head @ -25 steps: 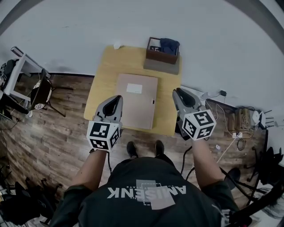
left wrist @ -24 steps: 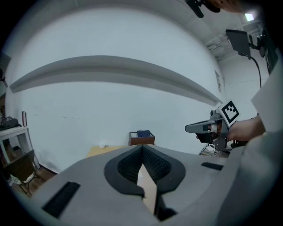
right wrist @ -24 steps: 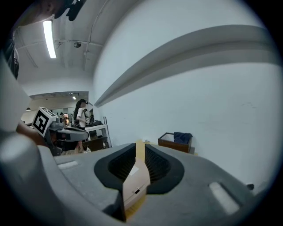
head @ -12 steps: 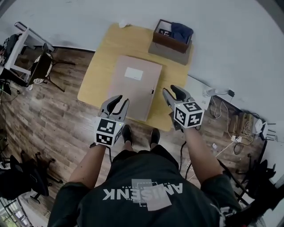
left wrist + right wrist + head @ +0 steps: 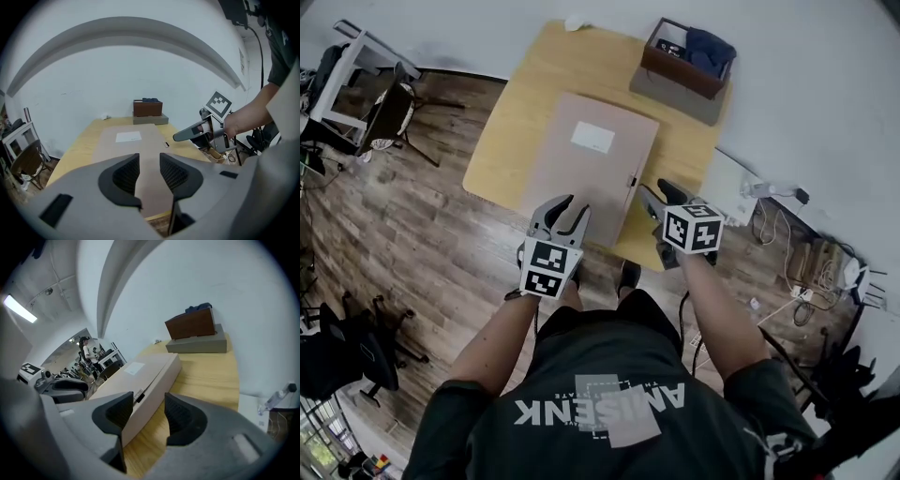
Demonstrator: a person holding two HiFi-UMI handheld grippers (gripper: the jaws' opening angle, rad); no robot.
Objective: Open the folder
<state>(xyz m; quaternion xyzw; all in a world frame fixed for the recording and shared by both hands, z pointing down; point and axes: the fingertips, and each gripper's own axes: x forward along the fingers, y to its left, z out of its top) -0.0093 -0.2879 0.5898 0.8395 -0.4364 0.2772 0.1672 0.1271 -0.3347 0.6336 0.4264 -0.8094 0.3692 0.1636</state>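
Note:
A flat grey-brown folder [image 5: 591,164] with a white label [image 5: 592,138] lies shut on the wooden table [image 5: 506,141]. A small dark clasp [image 5: 631,180] sits on its right edge. My left gripper [image 5: 565,211] hovers at the folder's near left corner, jaws opening, nothing between them. My right gripper [image 5: 654,195] hangs by the near right edge just below the clasp, jaws also opening and empty. In the left gripper view the folder [image 5: 136,154] stretches ahead past the left gripper [image 5: 149,161]. In the right gripper view the folder's side [image 5: 140,376] shows beyond the right gripper [image 5: 147,401].
A brown box [image 5: 689,56] holding dark cloth stands on a grey base at the table's far right. A small white object [image 5: 574,22] lies at the far edge. A chair [image 5: 394,117] and white rack stand on the left; cables [image 5: 806,253] litter the floor on the right.
Both grippers have dropped from above the table toward the folder's near edge. Their jaws, nearly shut before, now stand apart.

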